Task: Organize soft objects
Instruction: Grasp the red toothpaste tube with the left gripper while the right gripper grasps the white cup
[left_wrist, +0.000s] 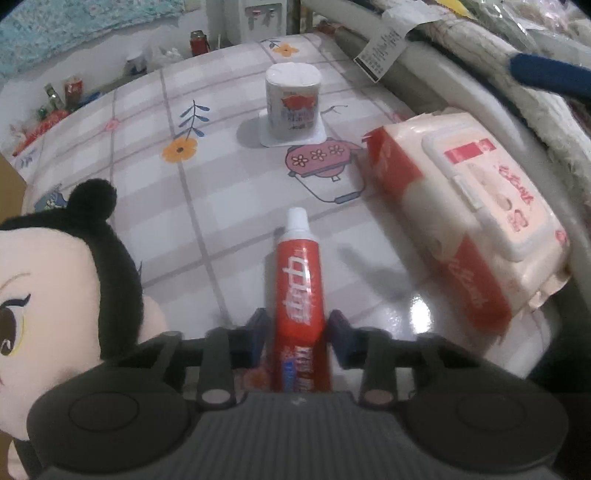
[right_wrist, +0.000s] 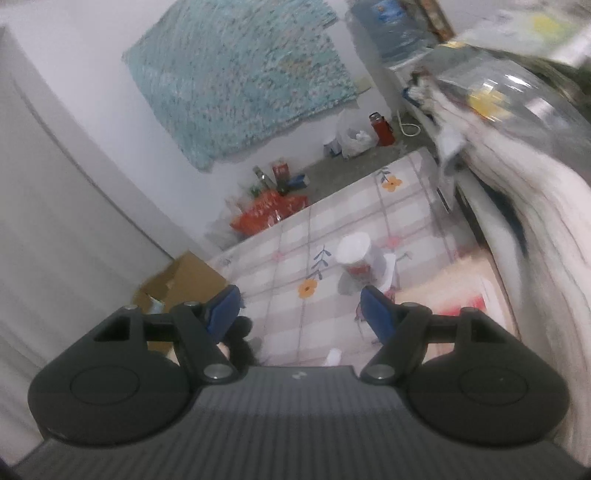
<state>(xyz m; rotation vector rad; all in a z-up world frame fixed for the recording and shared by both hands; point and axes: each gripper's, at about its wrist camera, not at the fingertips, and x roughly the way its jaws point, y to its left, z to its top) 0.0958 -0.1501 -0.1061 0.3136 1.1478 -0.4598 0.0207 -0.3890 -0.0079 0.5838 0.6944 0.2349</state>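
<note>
The red toothpaste tube with a white cap (left_wrist: 299, 280) lies flat on the surface (left_wrist: 229, 206), a checked pink-and-white glossy cloth printed with flowers, its cap pointing away from me. My left gripper (left_wrist: 297, 332) has its blue-padded jaws narrowed onto the tube's lower half, one pad against each side; I read that as a grip on the tube, though the tube rests on the cloth.

Just left of the tube, at the frame's edge, sits a plush doll with a pale face and black hair (left_wrist: 70, 280), its head crowding my left jaw. To the right lies a soft pack of wet wipes, cream and red with a hinged plastic lid (left_wrist: 469, 218), apart from the tube with bare cloth between them. Beyond the cap, well apart, a wrapped white roll of tissue paper (left_wrist: 293, 103) stands upright.

Behind the wipes runs a heap of pale bedding and bagged fabrics (left_wrist: 498, 66) along the surface's right side.

My right gripper (right_wrist: 301, 314) hangs above the surface with its jaws wide apart and nothing between them. Its view is blurred; I make out the roll (right_wrist: 354, 254), a brown cardboard box (right_wrist: 184, 280) off the surface's left edge, and a teal textured cloth (right_wrist: 243, 74) on the white wall.
</note>
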